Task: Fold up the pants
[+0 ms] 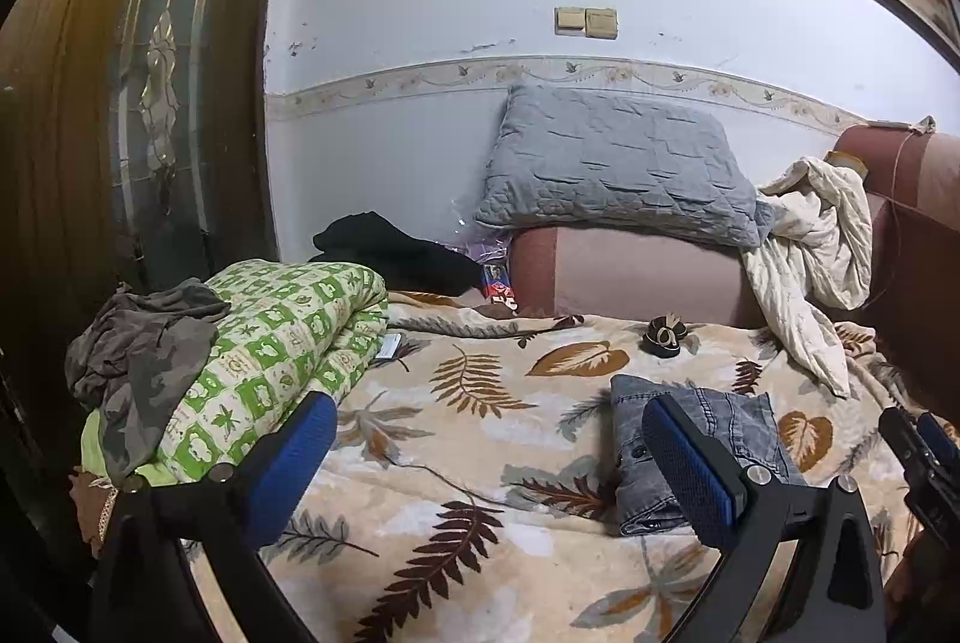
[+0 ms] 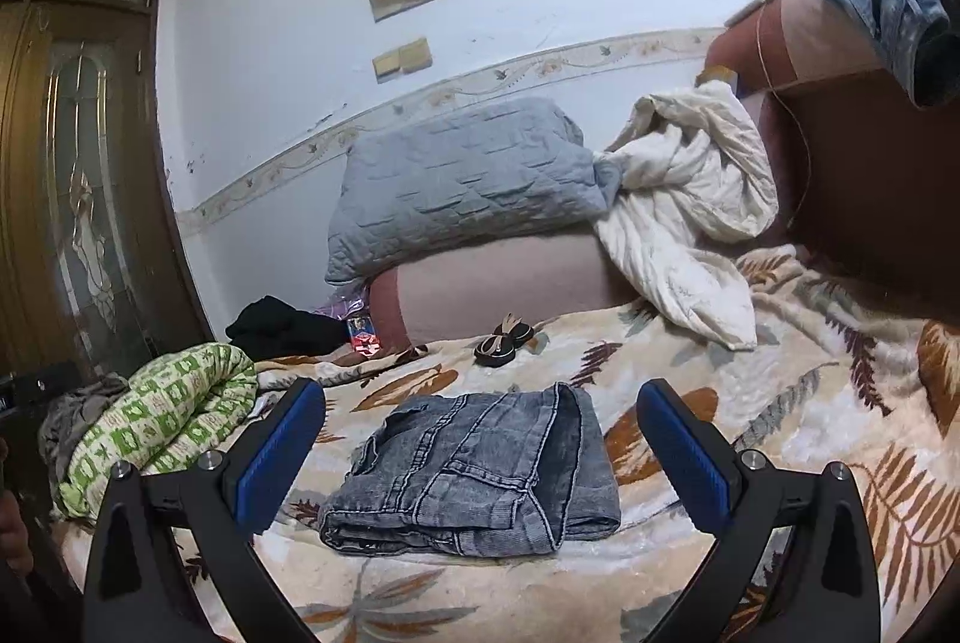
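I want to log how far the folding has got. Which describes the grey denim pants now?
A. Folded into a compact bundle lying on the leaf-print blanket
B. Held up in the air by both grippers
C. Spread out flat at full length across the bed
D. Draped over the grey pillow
A: the pants lie as a layered, folded bundle on the leaf-print blanket, with the right gripper open around them and touching nothing.

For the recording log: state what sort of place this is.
Most likely a home bedroom: a bed under a leaf-print blanket, a grey quilted pillow against the wall, a rolled green quilt, and folded grey jeans.
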The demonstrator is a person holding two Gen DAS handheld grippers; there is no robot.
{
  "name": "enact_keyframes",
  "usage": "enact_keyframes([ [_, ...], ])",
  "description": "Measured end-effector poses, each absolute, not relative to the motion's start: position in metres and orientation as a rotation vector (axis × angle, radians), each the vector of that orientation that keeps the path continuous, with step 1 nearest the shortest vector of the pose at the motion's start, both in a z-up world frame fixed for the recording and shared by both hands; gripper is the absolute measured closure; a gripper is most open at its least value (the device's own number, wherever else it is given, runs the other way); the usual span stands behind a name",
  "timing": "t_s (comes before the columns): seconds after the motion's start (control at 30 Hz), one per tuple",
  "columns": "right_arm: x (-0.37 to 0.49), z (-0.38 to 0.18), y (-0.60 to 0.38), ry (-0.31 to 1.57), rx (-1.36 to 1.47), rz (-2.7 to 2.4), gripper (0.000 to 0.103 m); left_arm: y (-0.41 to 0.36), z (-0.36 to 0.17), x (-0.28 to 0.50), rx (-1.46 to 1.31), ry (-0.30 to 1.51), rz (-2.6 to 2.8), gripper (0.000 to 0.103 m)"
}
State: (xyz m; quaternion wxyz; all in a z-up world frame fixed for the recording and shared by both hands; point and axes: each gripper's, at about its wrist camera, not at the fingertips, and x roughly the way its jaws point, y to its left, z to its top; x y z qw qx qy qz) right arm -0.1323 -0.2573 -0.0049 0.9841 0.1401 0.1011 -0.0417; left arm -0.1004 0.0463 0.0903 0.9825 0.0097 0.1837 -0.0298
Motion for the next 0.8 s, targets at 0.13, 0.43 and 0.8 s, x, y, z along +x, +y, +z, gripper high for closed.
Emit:
enact_keyframes([
  [0.13, -0.1344, -0.0044, -0.2504, 0.188, 0.252, -0.072, 0.000, 0.0448, 0.0923, -0.1019, 0.032, 0.362, -0.048, 0.000],
  [0.43, -0.1356, -0.0045, -0.2485, 0.180, 0.243, -0.065, 0.000, 0.0478, 0.0961, -0.1041, 0.030, 0.353, -0.022, 0.000],
  [0.8, -0.1359, -0.0045, -0.2475, 0.175, 0.227, -0.057, 0.000, 0.0459, 0.0908, -0.1030, 0.024, 0.380, -0.019, 0.000],
])
